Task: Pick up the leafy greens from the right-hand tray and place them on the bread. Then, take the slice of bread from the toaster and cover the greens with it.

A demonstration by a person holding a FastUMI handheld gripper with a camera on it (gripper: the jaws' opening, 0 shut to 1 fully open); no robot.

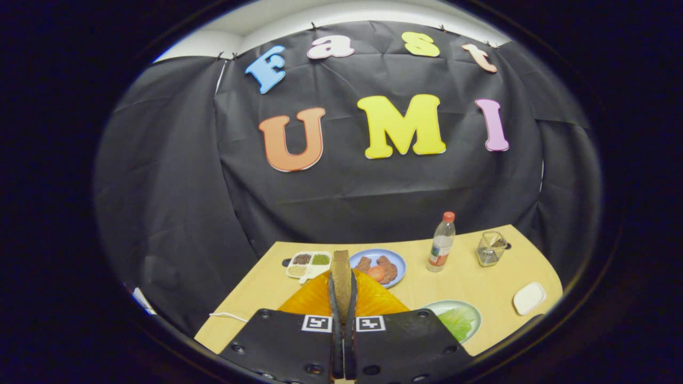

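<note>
My gripper (341, 285) is shut on a brown slice of bread (340, 269), which stands upright and edge-on between the two fingers, its top reaching past the fingertips. Right under the fingers lies an orange ribbed surface (315, 301); I cannot tell what it is. The leafy greens (458, 322) lie in a pale round tray (469, 309) on the table, to the right of the fingers and level with them. The gripper hangs above the wooden table (469, 282).
Beyond the fingers sits a blue plate (397, 261) with brown food pieces and a round orange item. Left of it is a white compartment tray (308, 264) of grains. A red-capped bottle (442, 242), a glass cup (491, 248) and a small white dish (529, 297) stand to the right.
</note>
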